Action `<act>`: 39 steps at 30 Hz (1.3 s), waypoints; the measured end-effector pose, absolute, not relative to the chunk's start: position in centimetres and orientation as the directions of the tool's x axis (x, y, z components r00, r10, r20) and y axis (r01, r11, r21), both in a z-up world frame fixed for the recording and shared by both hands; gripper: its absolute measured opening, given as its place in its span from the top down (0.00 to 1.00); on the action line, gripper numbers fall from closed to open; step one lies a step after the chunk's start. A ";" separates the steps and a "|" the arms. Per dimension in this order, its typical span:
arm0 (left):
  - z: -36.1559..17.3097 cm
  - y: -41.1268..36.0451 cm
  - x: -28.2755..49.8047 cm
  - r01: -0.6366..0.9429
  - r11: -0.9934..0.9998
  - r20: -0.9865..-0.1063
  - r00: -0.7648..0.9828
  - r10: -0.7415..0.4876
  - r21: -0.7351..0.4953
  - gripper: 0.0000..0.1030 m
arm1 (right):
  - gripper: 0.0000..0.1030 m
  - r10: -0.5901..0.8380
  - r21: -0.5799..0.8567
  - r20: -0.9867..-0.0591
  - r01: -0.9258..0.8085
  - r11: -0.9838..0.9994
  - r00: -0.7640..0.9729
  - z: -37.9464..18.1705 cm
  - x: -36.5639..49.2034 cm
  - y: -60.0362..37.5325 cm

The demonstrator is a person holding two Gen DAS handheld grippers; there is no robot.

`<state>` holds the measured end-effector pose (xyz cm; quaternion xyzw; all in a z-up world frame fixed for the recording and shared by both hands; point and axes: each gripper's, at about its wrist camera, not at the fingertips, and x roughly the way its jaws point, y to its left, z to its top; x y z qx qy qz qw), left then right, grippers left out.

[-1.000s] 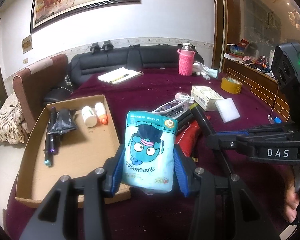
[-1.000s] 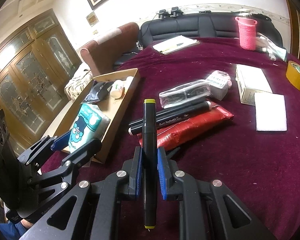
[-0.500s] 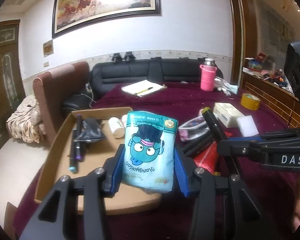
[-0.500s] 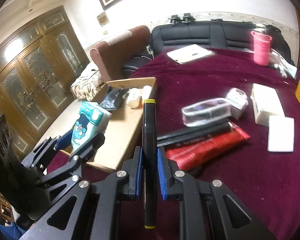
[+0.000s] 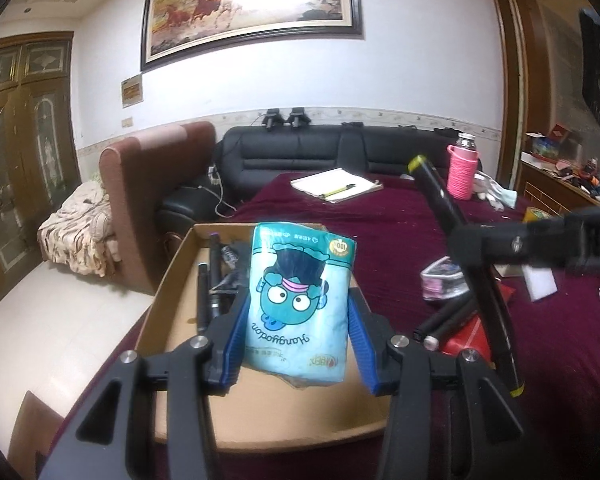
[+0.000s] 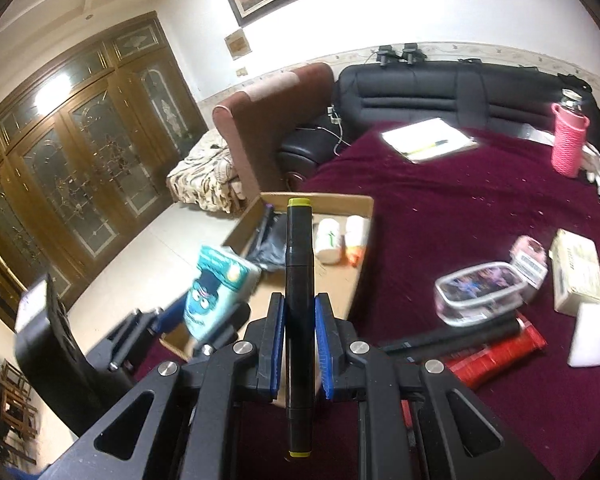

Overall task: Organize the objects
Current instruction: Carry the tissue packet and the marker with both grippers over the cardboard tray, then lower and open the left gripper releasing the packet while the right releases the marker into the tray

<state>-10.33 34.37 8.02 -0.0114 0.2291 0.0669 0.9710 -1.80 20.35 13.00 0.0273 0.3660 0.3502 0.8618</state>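
Left wrist view: the left gripper (image 5: 298, 316) pinches a soft tissue pack (image 5: 300, 300) by its sides above the cardboard box (image 5: 180, 280); it looks light and squashy, so a gentle grip at mid-body should do.

Right wrist view: the right gripper (image 6: 300, 344) clamps a stiff, smooth marker (image 6: 299, 300) mid-barrel over the box's near edge; it could pivot if held off-centre.

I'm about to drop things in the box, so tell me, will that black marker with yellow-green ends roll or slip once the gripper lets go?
The black marker with yellow-green ends looks round-barrelled and smooth, so it would probably roll on the flat floor of the cardboard box. It seems stiff: it juts straight from the right gripper without sagging. It is probably light.
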 end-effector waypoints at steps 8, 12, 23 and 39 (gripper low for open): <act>6.6 37.6 -8.7 -0.190 0.980 -0.495 0.857 0.140 -0.051 0.56 | 0.84 0.611 0.308 -0.658 -0.583 0.752 0.441 11.3 0.9 25.4; 5.7 39.1 -7.8 -0.207 0.974 -0.538 0.834 0.125 -0.094 0.56 | 0.84 0.569 0.288 -0.705 -0.561 0.776 0.423 9.2 2.8 27.7; 3.7 40.8 -5.4 -0.232 0.960 -0.621 0.779 0.088 -0.155 0.56 | 0.84 0.473 0.263 -0.801 -0.495 0.828 0.367 4.7 8.4 31.0; 2.3 40.8 -2.7 -0.227 0.957 -0.690 0.722 0.042 -0.179 0.53 | 0.83 0.470 0.312 -0.829 -0.448 0.838 0.302 2.8 11.8 31.6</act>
